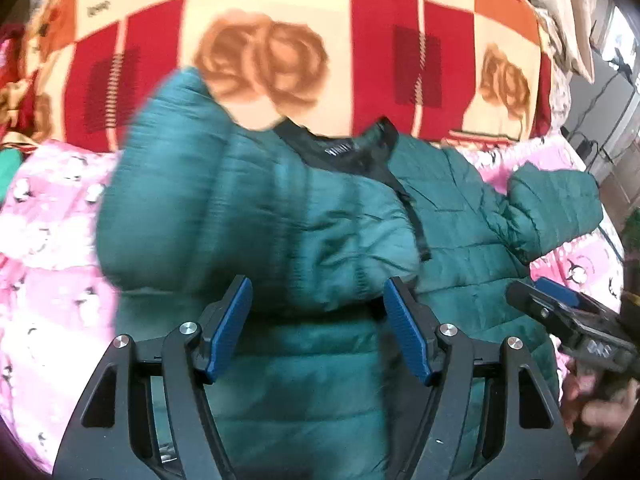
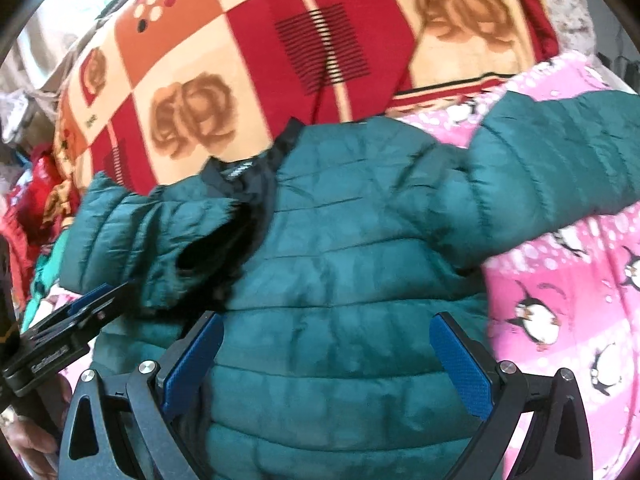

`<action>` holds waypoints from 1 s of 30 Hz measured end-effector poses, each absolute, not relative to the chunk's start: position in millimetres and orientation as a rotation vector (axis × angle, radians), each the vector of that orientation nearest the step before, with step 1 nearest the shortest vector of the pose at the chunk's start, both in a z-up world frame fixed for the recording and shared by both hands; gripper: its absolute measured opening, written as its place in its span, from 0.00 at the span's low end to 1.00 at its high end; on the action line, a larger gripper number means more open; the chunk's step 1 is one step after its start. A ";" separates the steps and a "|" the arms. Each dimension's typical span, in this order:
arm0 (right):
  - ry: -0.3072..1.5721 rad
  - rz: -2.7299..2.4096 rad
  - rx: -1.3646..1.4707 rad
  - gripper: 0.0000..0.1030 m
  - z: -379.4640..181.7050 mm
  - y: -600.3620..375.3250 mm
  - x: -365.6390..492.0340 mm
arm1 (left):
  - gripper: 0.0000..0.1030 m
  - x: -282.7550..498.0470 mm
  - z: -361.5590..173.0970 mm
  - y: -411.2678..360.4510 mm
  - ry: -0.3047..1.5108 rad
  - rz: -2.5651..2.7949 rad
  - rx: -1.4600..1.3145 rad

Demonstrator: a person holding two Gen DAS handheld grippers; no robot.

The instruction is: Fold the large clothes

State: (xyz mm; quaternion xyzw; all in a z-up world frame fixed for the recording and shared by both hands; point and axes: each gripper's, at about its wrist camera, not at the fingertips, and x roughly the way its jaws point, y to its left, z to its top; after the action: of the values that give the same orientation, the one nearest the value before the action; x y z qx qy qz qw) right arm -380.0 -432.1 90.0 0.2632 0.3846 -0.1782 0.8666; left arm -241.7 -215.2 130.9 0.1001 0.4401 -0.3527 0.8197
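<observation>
My left gripper hangs spread above the green jacket, gripping nothing. My right gripper is spread above the jacket too, its folded sleeve lying across the chest.

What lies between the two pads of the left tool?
Only the green puffer jacket shows between the pads of the left tool, lying below them; the pads stand apart and press on nothing. The left wrist view shows this.

The puffer jacket lies flat on the penguin-print sheet, its collar at the far end, touching the near edge of the rose-patterned blanket behind it. One sleeve is folded in across the jacket's chest from the left — the other sleeve stretches out to the right over the sheet. The left gripper and right gripper sit side by side over the jacket's near part, left of right.
</observation>
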 end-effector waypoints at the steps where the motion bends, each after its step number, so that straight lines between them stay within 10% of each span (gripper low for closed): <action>1: 0.803 -0.360 0.549 1.00 90.9 -429.2 -375.4 | 0.67 -240.5 137.3 -204.5 0.920 -0.739 0.208; 12: 0.812 -0.248 0.559 0.91 85.9 -406.0 -301.3 | 0.67 -193.1 160.2 -123.2 0.811 -0.526 0.147; 17: 0.853 -0.236 0.568 0.75 69.2 -408.4 -270.5 | 0.67 -164.1 135.8 -101.5 0.869 -0.452 0.081; 22: 0.863 -0.213 0.562 0.33 53.0 -408.4 -252.2 | 0.67 -150.6 111.3 -94.4 0.934 -0.418 0.059; 30: 0.774 -0.247 0.402 0.17 83.0 -403.6 -265.1 | 0.67 -141.6 100.5 -96.2 0.950 -0.410 0.044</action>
State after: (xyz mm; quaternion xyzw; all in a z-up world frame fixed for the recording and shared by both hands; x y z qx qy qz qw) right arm -265.1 -403.6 83.0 0.1943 0.3740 -0.1191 0.8990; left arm -141.6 -96.2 100.5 0.0212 0.4539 -0.1960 0.8690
